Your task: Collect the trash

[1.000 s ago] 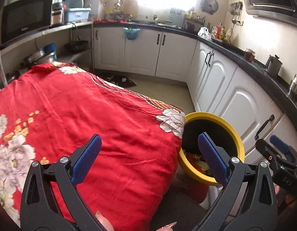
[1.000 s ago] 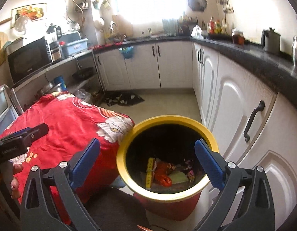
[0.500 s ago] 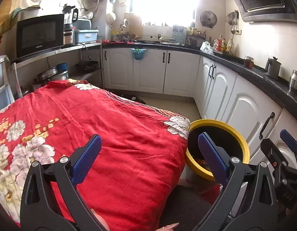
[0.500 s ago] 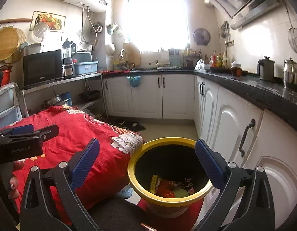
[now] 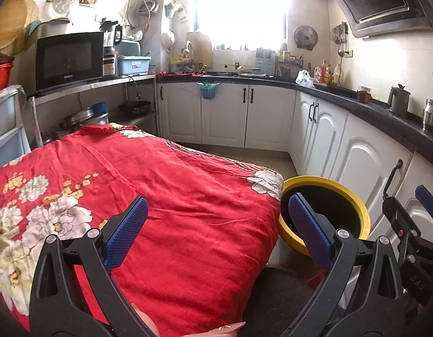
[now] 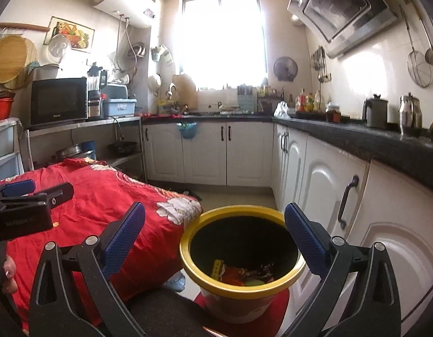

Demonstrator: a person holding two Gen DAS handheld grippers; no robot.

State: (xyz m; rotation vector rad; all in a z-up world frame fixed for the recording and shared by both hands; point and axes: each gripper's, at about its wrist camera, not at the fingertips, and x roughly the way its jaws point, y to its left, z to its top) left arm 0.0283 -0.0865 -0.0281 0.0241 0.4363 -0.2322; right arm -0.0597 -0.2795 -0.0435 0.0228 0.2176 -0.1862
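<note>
Several scraps of trash (image 6: 238,273) lie at the bottom of the yellow-rimmed bin (image 6: 241,290), which stands on the floor between the red floral cloth (image 5: 160,196) and white cabinets (image 6: 323,196). Left claw (image 5: 217,231) and right claw (image 6: 215,234) both gape wide, holding nothing.

The bin (image 6: 242,255) stands between the cloth-covered table (image 6: 109,210) on its left and the cabinets (image 6: 323,193) on its right.
</note>
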